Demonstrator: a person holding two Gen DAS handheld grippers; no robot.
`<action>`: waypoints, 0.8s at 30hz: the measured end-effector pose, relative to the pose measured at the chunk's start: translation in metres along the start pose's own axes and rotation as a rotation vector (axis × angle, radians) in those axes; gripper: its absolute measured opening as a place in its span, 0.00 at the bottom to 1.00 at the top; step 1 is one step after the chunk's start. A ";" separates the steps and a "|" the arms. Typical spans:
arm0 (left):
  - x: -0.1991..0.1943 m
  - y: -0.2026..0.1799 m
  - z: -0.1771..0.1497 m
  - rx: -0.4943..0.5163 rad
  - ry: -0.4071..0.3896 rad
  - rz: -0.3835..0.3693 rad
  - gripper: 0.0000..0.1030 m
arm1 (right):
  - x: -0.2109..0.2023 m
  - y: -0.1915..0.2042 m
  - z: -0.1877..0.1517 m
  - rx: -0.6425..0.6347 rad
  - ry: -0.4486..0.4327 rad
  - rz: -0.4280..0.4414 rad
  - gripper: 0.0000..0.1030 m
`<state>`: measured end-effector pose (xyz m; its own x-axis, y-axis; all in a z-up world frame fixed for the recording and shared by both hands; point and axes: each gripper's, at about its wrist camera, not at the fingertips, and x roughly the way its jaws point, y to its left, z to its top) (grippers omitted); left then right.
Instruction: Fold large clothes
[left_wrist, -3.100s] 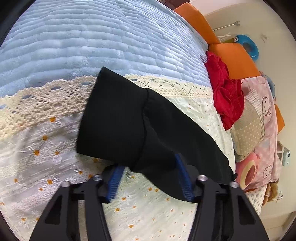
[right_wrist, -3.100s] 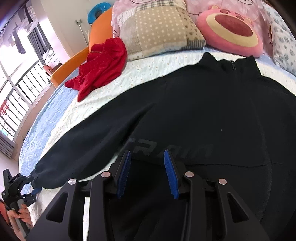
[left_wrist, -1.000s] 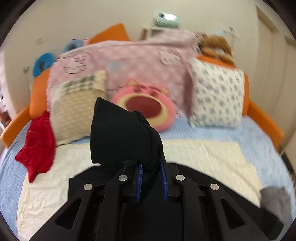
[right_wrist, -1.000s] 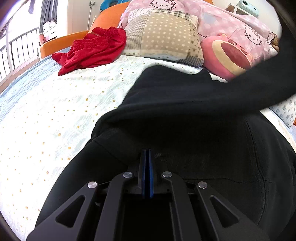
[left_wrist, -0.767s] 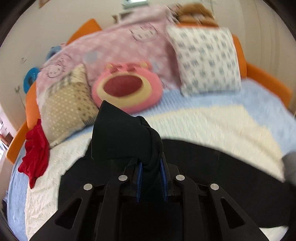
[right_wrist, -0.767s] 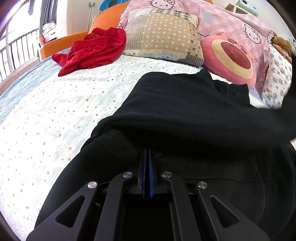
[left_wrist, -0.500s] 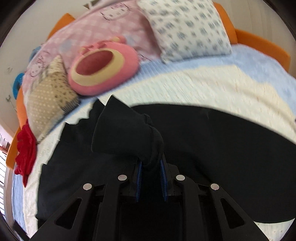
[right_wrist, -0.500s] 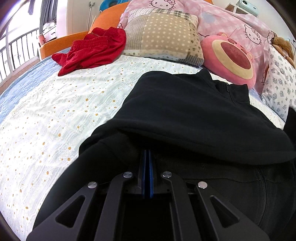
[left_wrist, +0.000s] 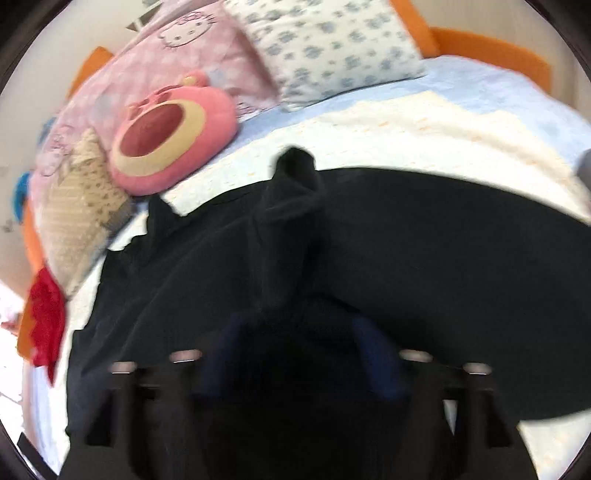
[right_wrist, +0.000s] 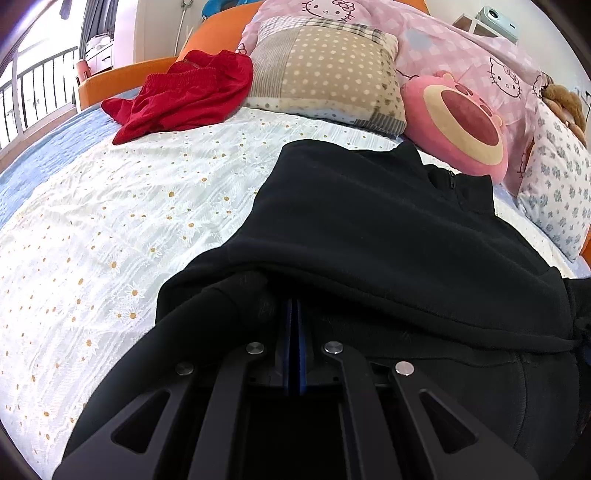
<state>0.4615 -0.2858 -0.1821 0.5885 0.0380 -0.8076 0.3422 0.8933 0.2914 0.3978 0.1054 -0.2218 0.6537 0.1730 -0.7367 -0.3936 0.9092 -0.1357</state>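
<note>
Sleeve (left_wrist: 291, 206) now lies across black jacket (right_wrist: 369, 229); left gripper (left_wrist: 299, 354) just opened, empty; right gripper (right_wrist: 293, 347) clamped shut on the jacket's fold. Sleeve fold done; next, the other sleeve.

Bed (right_wrist: 74, 229) under black top (right_wrist: 369, 221), cushions.

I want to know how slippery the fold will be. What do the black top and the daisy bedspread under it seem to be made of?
Black top: looks like a soft matte knit, perhaps fleece or sweatshirt jersey; it drapes in thick rounded folds without shine. Daisy bedspread: seems a light crinkled cotton, matte, with raised daisies that look embroidered. Neither looks slick.
</note>
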 end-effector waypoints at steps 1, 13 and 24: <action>-0.009 0.003 0.000 -0.014 0.004 -0.069 0.84 | 0.000 0.001 0.000 -0.004 0.000 -0.005 0.03; -0.151 0.133 -0.021 -0.144 -0.074 -0.198 0.89 | -0.003 -0.002 0.001 -0.027 0.018 -0.003 0.05; -0.200 0.319 -0.067 -0.479 -0.108 -0.186 0.89 | -0.072 -0.051 -0.050 -0.021 -0.001 0.056 0.80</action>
<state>0.4037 0.0216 0.0383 0.6308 -0.1643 -0.7584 0.0894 0.9862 -0.1392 0.3383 0.0279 -0.1951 0.6313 0.2237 -0.7426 -0.4431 0.8898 -0.1088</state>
